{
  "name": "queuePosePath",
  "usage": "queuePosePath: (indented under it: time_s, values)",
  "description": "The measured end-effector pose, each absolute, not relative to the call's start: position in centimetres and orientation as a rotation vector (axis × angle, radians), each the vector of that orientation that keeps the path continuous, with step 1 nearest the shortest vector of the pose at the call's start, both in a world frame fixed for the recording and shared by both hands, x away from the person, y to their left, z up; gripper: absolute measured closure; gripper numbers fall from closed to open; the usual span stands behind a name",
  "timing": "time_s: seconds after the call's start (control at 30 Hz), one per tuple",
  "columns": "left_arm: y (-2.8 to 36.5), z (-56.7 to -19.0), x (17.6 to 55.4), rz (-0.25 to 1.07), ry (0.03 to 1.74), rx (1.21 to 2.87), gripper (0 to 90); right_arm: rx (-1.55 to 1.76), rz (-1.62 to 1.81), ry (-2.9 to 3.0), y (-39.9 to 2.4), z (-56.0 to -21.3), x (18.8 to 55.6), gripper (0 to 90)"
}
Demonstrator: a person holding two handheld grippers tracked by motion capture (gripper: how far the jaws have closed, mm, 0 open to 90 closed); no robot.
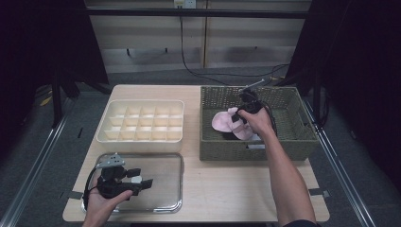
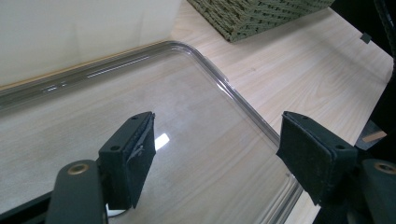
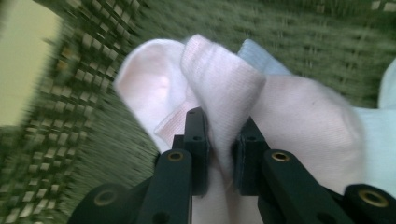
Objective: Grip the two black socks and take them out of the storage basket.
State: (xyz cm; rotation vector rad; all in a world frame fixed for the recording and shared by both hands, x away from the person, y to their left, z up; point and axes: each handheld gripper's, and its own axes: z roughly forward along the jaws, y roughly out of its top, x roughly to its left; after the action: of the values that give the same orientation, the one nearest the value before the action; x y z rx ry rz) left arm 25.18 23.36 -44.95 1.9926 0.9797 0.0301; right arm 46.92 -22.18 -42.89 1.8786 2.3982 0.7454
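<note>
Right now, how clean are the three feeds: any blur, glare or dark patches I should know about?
Right gripper view: the green woven basket is smeared by motion blur, while the pink sock pinched between the fingers reads fairly sharp. Left gripper view: sharp, with a small bright glare spot on the clear tray. High view: the table is evenly lit; both side edges fall to black.

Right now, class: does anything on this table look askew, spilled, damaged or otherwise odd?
Nothing stands out. The divided box, the clear tray and the woven basket sit square on the table. The right tongs pinch a fold of a pink sock inside the basket; the left tongs gape over the tray.
</note>
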Motion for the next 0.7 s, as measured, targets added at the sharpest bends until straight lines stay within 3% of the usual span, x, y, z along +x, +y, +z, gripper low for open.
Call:
queuePosePath:
  time_s: [0.7]
  values:
    - [23.6,-45.0,25.3,0.030,0.986,1.990,26.9,1.789,1.078,2.235,-19.2,-37.3,48.8,77.9]
